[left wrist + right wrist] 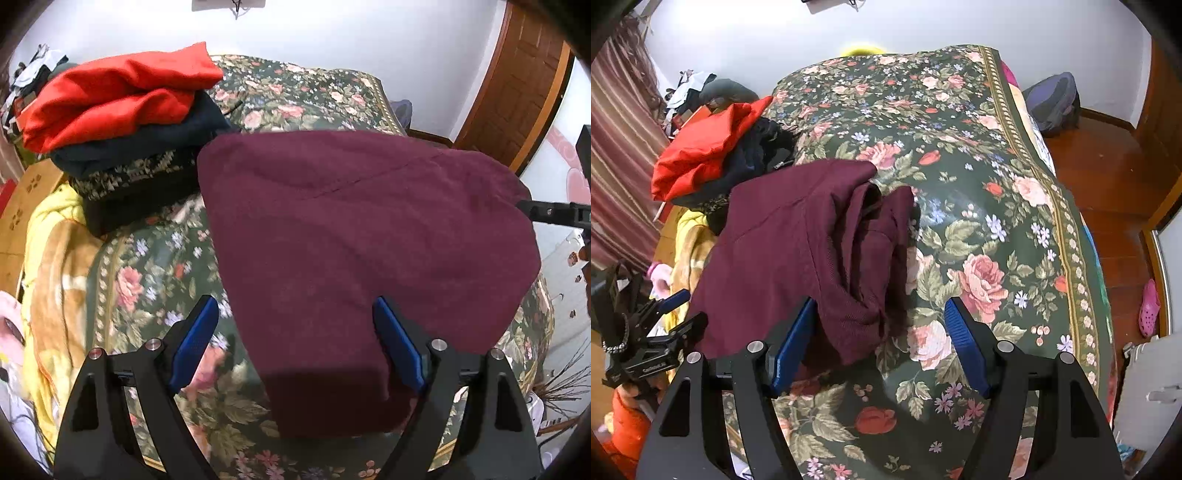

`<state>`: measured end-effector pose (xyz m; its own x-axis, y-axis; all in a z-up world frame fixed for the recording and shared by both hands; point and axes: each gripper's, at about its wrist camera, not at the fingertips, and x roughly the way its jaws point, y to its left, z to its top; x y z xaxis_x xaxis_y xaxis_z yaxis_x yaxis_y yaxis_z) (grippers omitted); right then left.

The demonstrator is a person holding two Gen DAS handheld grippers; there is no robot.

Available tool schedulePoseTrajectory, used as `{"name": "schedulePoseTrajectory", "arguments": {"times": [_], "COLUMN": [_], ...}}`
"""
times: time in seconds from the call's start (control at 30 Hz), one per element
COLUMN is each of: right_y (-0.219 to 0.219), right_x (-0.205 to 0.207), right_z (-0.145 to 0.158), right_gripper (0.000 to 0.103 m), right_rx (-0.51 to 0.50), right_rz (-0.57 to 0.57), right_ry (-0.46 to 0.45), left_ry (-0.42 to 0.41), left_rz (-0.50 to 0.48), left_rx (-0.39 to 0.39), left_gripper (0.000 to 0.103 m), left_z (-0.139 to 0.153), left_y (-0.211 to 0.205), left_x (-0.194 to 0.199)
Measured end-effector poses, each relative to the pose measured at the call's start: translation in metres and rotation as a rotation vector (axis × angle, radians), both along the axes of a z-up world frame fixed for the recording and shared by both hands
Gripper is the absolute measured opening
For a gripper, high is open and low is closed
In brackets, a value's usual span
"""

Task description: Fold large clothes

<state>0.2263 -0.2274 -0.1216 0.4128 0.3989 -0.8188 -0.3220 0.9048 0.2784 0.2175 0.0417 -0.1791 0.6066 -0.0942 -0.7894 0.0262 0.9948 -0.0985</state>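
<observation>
A folded maroon garment (362,236) lies on the floral bedspread (155,280); it also shows in the right wrist view (798,251), with a loose fold bunched at its right side. My left gripper (295,339) is open, its blue pads spread over the garment's near edge, holding nothing. My right gripper (879,339) is open, hovering at the garment's near right corner. In the left wrist view the right gripper (554,214) shows at the garment's right edge. In the right wrist view the left gripper (677,308) shows open at far left.
A stack of folded clothes (122,129), red on top of dark ones, sits at the back left of the bed; it also shows in the right wrist view (709,147). A yellow blanket (55,258) lies left. A backpack (1052,103) and wooden floor (1108,177) are right of the bed.
</observation>
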Motion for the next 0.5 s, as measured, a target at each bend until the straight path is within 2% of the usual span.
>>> {"name": "schedulePoseTrajectory", "arguments": {"times": [0.2, 0.33, 0.43, 0.5], "right_y": [0.011, 0.022, 0.028, 0.030], "right_x": [0.018, 0.044, 0.062, 0.074], "right_z": [0.028, 0.028, 0.010, -0.009], "right_gripper": [0.069, 0.070, 0.070, 0.070], "right_rx": [0.059, 0.100, 0.127, 0.116], "right_rz": [0.039, 0.051, 0.071, 0.057], "right_ry": [-0.055, -0.016, 0.067, 0.126], "left_ry": [-0.071, -0.067, 0.007, 0.092], "left_rz": [0.071, 0.118, 0.122, 0.118], "left_rx": [0.002, -0.043, -0.146, -0.263], "left_gripper": [0.086, 0.086, 0.086, 0.085], "left_z": [0.029, 0.033, 0.016, -0.005], "left_y": [0.028, 0.052, 0.066, 0.075], "left_x": [0.013, 0.032, 0.050, 0.062]}}
